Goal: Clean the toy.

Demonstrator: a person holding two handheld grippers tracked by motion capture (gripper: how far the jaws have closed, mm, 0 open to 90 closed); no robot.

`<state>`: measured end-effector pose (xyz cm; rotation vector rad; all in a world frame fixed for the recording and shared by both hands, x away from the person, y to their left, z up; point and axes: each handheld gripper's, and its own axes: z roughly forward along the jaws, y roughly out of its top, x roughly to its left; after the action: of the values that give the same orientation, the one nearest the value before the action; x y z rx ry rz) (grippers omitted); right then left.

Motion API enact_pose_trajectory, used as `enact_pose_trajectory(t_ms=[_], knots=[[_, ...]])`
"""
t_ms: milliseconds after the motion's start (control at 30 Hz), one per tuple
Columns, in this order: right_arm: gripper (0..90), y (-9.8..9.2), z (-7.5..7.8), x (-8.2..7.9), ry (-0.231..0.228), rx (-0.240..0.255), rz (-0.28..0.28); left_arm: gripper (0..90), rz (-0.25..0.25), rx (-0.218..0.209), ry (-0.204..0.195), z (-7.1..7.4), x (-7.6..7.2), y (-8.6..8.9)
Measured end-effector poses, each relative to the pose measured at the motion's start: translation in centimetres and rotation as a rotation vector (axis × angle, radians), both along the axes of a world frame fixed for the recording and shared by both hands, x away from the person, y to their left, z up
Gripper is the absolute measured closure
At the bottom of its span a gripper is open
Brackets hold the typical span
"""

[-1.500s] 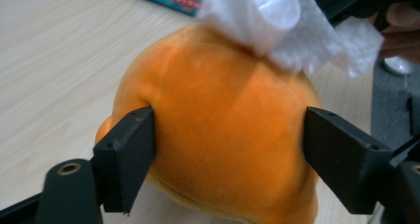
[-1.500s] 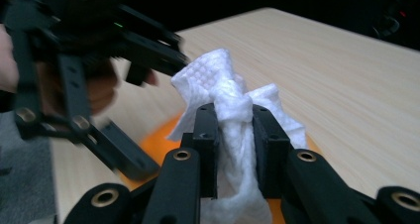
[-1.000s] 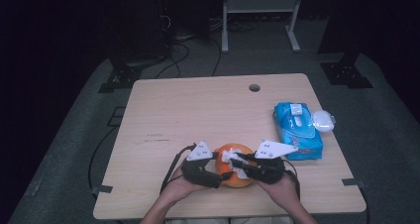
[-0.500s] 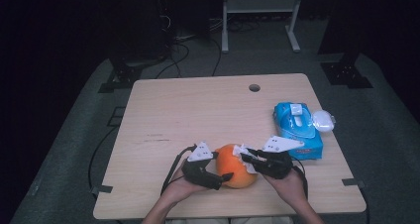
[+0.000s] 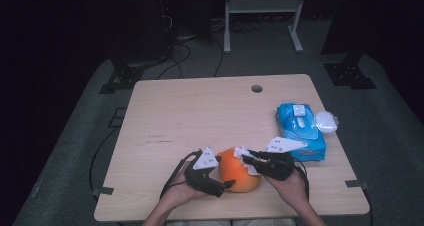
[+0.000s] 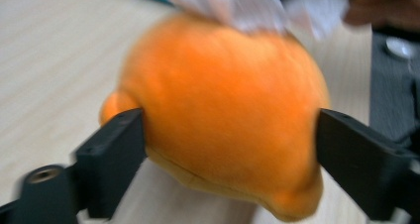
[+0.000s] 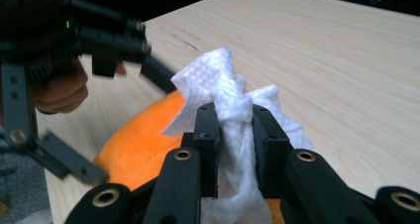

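The orange plush toy [image 5: 239, 170] sits near the front edge of the desk [image 5: 210, 116], and I am wiping it with a crumpled white wipe [image 7: 233, 135]. My right gripper [image 5: 250, 160] comes at the toy from its right, fingers [image 7: 205, 135] clamped hard together on the wipe, the free wad resting on the toy's top. My left gripper [image 5: 223, 185] stands at the toy's left, and its fingers [image 6: 111, 159] have just been opening; they now straddle the toy at its sides, barely touching, hardly a grip. To wipe well, I judge I should close the left fingers again before I drag the wipe, or the soft toy will roll away. Short strokes toward the left gripper, light pressure. The blue wipe pack [image 5: 300, 131] lies well to the toy's right.
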<state>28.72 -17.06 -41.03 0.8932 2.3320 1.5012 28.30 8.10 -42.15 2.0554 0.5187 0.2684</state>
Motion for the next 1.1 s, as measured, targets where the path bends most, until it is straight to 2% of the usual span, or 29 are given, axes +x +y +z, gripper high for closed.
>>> enact_pose_trajectory(t_ms=[33, 67, 133, 167, 200, 267, 333, 367, 433, 467, 533, 567, 600, 633, 700, 767, 833, 867, 933, 967, 1033, 1100], knots=[[74.9, 0.3, 0.1, -0.1, 0.005, 0.010, 0.024, 8.4, 0.004, -0.022, -0.012, 0.1, 0.1, -0.1], [74.9, 0.8, 0.2, -0.3, 0.002, 0.010, 0.052, 8.2, -0.005, -0.016, -0.023, 0.0, 0.1, -0.3], [74.8, 2.0, 0.3, -0.9, -0.025, -0.024, 0.085, 9.9, -0.021, 0.030, -0.035, -0.4, -0.1, -0.4], [74.9, 2.3, 0.2, -0.9, -0.034, -0.040, 0.087, 14.1, -0.025, 0.040, -0.033, -0.6, -0.2, -0.2], [74.9, 2.2, 0.1, -0.8, -0.030, -0.049, 0.086, 16.0, -0.018, 0.054, -0.016, -0.7, -0.1, 0.0], [74.9, 1.7, -0.3, -0.5, -0.023, -0.063, 0.051, 18.3, -0.017, 0.066, 0.024, -0.7, 0.1, 0.6], [74.8, 0.9, -0.6, -0.2, 0.000, -0.052, 0.020, 18.8, -0.022, 0.061, 0.030, -0.7, 0.2, 0.8], [74.8, 0.7, -0.6, -0.1, 0.004, -0.049, 0.011, 18.2, -0.019, 0.047, 0.025, -0.6, 0.2, 0.8], [74.8, 0.8, -0.6, -0.2, 0.006, -0.033, 0.005, 11.3, -0.024, 0.022, -0.026, -0.3, 0.0, 0.3], [74.7, 1.1, -0.5, -0.4, 0.005, -0.020, 0.015, 10.9, -0.036, 0.022, -0.036, -0.3, -0.1, 0.0], [74.6, 1.7, -0.5, -0.7, 0.001, 0.011, 0.065, 11.6, -0.039, 0.085, -0.051, -0.5, -0.2, -0.4], [74.6, 2.1, -0.4, -0.9, -0.012, -0.007, 0.067, 14.1, -0.043, 0.095, -0.047, -0.6, -0.1, -0.2], [74.6, 2.2, -0.4, -0.9, -0.020, -0.020, 0.072, 16.4, -0.042, 0.084, -0.026, -0.7, 0.0, 0.0], [74.7, 2.0, -0.4, -0.8, -0.011, -0.016, 0.069, 19.0, -0.032, 0.086, -0.018, -0.7, 0.1, 0.4], [74.7, 1.3, -0.5, -0.4, -0.003, -0.021, 0.032, 21.2, -0.009, 0.092, 0.010, -0.8, 0.5, 1.0], [74.8, 0.6, -0.8, -0.1, -0.002, -0.046, -0.006, 22.1, 0.013, 0.078, 0.041, -1.1, 0.9, 1.7], [74.7, 0.2, -0.9, -0.1, 0.010, -0.027, -0.017, 22.7, 0.027, 0.082, 0.059, -1.3, 1.3, 2.1], [74.7, 0.5, -0.9, -0.4, 0.000, -0.022, -0.003, 22.8, 0.037, 0.075, 0.069, -1.3, 1.5, 2.3], [74.6, 1.4, -0.6, -1.1, -0.016, 0.004, 0.063, 23.1, 0.057, 0.063, 0.083, -1.4, 1.7, 2.7], [74.6, 2.0, -0.5, -1.4, -0.036, -0.013, 0.081, 23.3, 0.054, 0.062, 0.086, -1.5, 1.7, 2.9], [74.6, 2.7, -0.7, -1.6, -0.063, -0.049, 0.082, 24.0, 0.057, 0.053, 0.092, -1.5, 1.8, 3.1], [74.6, 2.0, -1.0, -0.9, -0.036, -0.036, 0.061, 24.7, 0.056, 0.050, 0.090, -1.6, 1.9, 3.2]])
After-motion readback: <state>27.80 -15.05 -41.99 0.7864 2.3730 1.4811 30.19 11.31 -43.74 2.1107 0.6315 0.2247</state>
